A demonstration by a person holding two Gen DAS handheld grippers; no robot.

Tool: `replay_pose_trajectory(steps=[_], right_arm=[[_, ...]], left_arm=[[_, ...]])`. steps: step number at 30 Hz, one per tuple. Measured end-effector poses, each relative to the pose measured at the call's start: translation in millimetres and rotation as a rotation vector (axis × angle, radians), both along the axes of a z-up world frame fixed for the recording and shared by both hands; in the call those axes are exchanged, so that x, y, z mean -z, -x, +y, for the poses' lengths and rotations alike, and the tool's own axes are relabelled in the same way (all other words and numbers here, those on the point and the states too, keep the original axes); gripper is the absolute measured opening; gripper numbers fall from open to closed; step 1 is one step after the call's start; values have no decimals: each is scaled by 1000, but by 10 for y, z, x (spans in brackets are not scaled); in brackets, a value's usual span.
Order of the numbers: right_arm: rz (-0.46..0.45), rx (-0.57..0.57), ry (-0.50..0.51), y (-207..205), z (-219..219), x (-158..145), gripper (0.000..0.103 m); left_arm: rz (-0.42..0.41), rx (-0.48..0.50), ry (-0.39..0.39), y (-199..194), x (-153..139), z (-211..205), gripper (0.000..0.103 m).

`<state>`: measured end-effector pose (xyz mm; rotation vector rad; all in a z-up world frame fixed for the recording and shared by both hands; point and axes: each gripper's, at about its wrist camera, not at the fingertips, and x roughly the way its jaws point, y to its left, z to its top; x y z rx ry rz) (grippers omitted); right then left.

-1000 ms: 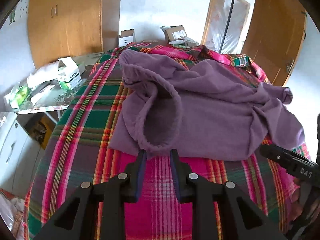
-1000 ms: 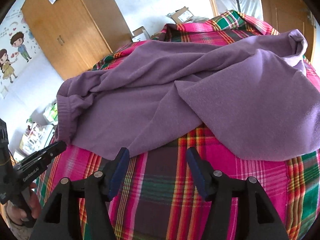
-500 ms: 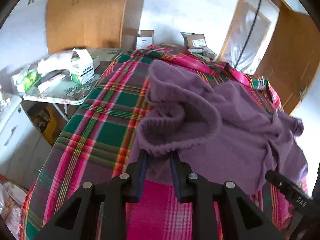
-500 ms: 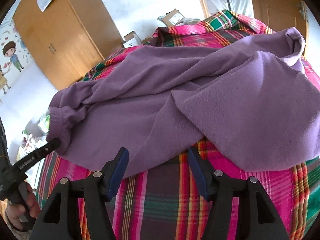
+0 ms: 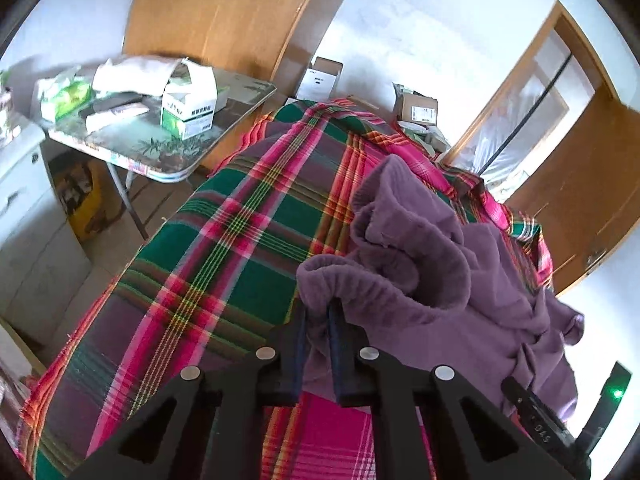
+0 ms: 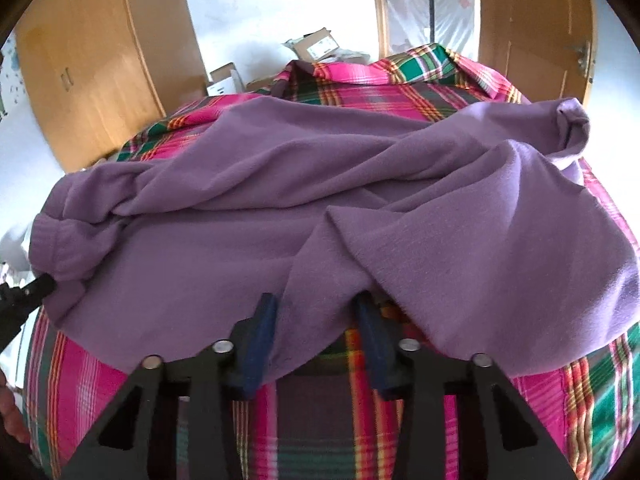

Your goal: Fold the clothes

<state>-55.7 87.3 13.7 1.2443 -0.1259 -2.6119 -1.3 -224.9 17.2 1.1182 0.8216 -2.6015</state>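
Sweater (image 6: 320, 208) lies rumpled, no neat fold visible, across frame centre on plaid cloth (image 5: 224, 248). Left gripper (image 5: 318, 312) pinches its ribbed hem. Right gripper (image 6: 316, 304) gapes wide, fabric edge between its fingers, unclamped.

A plaid cloth (image 5: 224, 264) in pink, green and purple is covering the whole tabletop (image 6: 600, 392) and hanging over its edges. A rumpled purple garment (image 6: 360, 208) is lying directly on it, spreading across the right half.
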Motion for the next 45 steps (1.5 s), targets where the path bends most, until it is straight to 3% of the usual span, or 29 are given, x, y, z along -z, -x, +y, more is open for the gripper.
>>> replay_pose_trajectory(steps=[3,8,28,45], right_arm=[[4,10,13,-3,41,-18,20],[10,26,36,-7,109,-47,10],[103,40,161,-587,568,-396,6],[135,31,186,-1343,1038,-443,6]], left_arm=[[6,-15,-15,-14,-9,-69,10],[31,-31,-48,-72,-56,-158,9],[92,-80,-133,-674,-227,-299,8],[69,-60,-203,-1480,-72,-70,8]])
